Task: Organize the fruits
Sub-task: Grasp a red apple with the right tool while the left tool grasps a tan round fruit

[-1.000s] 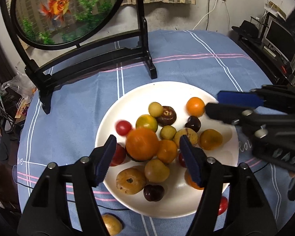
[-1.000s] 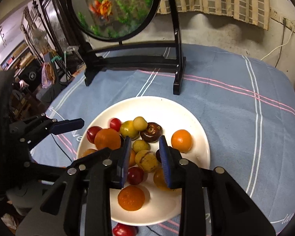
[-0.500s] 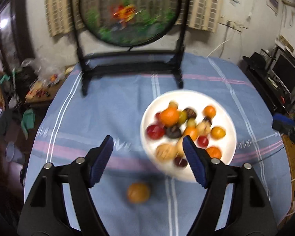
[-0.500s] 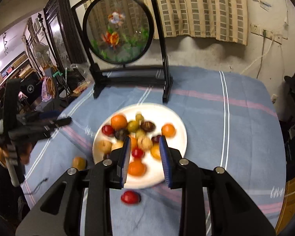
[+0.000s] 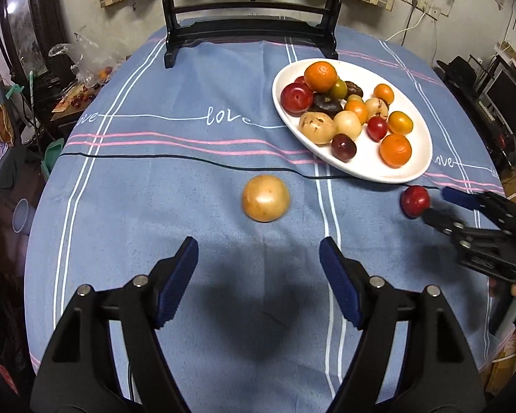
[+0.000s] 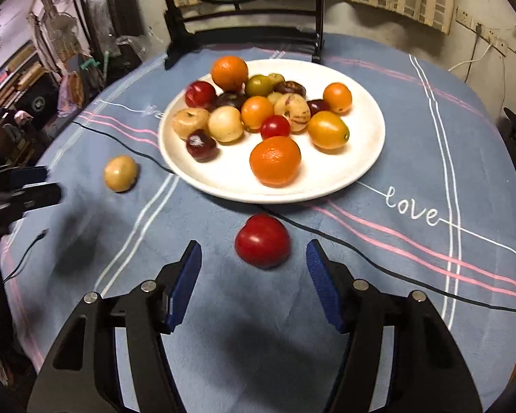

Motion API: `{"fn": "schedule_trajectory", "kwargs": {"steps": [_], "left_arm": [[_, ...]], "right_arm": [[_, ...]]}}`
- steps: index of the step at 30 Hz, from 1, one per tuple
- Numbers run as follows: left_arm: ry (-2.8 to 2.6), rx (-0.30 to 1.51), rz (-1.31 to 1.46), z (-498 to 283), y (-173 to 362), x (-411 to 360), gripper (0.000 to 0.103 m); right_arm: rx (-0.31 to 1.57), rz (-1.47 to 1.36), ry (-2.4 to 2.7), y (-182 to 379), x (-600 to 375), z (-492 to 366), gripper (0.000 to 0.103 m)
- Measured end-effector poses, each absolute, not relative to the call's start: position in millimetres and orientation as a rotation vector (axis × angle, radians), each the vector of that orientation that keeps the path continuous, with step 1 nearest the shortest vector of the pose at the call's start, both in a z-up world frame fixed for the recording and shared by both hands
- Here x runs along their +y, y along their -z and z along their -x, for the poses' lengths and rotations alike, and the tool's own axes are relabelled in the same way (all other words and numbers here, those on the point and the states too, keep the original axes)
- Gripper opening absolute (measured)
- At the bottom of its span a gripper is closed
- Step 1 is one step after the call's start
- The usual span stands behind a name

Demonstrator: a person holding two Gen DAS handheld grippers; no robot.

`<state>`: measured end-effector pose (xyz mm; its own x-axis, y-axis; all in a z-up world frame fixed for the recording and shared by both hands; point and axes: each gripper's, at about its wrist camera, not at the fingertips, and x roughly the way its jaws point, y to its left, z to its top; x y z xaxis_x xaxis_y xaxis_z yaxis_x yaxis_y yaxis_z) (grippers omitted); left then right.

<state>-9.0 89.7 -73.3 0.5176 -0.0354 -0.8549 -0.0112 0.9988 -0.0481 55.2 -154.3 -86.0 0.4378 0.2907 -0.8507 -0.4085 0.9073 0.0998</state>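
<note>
While my right gripper (image 6: 254, 284) tips steeply down at the blue tablecloth (image 6: 412, 158), its jaws have just been opening and now stand apart with nothing held; the red fruit (image 6: 262, 241) lies just ahead of the tips, centred on the gap, near the white plate (image 6: 368, 158). My left gripper (image 5: 259, 280) also stands open and empty, angled down, with the yellow fruit (image 5: 265, 198) ahead, slightly farther off.

Dim indoor light from overhead throws soft dark shadows on the blue tablecloth (image 5: 189, 189) at lower centre of both frames. Fisheye bending darkens the corners; the left edge of the right wrist view is motion-blurred, the white plate (image 6: 361, 158) sharp.
</note>
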Motion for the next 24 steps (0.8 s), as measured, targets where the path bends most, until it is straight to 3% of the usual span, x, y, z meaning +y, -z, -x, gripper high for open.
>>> {"fn": "schedule_trajectory", "kwargs": {"steps": [4, 5, 6, 24], "left_arm": [[0.005, 1.032, 0.055, 10.9, 73.9, 91.6, 0.074], [0.003, 1.036, 0.058, 10.0, 74.4, 92.2, 0.074], [0.002, 1.038, 0.061, 8.5, 74.9, 92.8, 0.074], [-0.021, 1.114, 0.006, -70.4, 126.0, 75.8, 0.073]], "right_arm": [[1.079, 0.151, -0.404, 105.1, -144.8, -66.1, 0.063], [1.09, 0.165, -0.387, 108.8, -143.1, -67.6, 0.058], [1.098, 0.16, -0.396, 109.6, -143.2, -67.5, 0.041], [1.079, -0.001, -0.432, 77.8, -170.6, -43.2, 0.041]]}}
